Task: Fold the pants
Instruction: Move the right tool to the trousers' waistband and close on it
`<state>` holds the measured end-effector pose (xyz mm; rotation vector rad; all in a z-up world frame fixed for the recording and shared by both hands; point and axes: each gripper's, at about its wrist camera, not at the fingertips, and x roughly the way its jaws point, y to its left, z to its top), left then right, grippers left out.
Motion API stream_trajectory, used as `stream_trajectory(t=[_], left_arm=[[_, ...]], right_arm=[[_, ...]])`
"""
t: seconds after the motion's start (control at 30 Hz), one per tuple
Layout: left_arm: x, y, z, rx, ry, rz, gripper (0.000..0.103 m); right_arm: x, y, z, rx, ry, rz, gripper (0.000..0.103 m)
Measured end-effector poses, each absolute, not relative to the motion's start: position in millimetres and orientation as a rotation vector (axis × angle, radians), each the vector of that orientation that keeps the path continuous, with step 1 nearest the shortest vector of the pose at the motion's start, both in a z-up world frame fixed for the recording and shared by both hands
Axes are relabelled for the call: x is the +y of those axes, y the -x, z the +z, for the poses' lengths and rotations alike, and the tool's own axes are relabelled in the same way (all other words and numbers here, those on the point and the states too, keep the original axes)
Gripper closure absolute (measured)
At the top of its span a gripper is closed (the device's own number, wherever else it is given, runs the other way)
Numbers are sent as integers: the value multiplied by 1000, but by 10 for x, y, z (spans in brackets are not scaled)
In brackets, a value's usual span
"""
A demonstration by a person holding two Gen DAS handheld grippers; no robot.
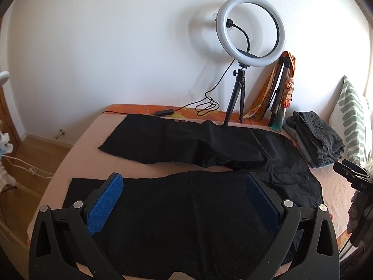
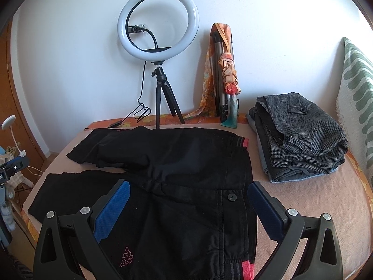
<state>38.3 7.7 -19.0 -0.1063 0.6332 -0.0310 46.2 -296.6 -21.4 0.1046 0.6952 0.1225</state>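
Black pants (image 1: 186,144) lie spread flat on the pink bed (image 1: 144,168), legs apart and pointing left, waistband with a red stripe at the right. My left gripper (image 1: 184,182) is open and empty above the near leg. In the right wrist view the pants (image 2: 177,154) show a pink logo and a button by the waist. My right gripper (image 2: 188,191) is open and empty above the waist end. The right gripper also shows at the right edge of the left wrist view (image 1: 354,175).
A ring light on a small tripod (image 1: 250,28) stands at the bed's far edge with its cable. A folded tripod with an orange scarf (image 2: 223,74) leans on the wall. A pile of folded grey clothes (image 2: 298,137) and a striped pillow (image 2: 356,88) are at the right.
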Motion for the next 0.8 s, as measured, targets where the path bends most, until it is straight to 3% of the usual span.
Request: stream_trajectory(t=[0.37, 0.8], left_arm=[[240, -666, -156, 658, 162, -15, 2], [573, -1432, -264, 770, 153, -6, 3]], right_arm=[[-2928, -979, -186, 705, -66, 239, 1], [-2829, -2379, -327, 804, 110, 367, 10]])
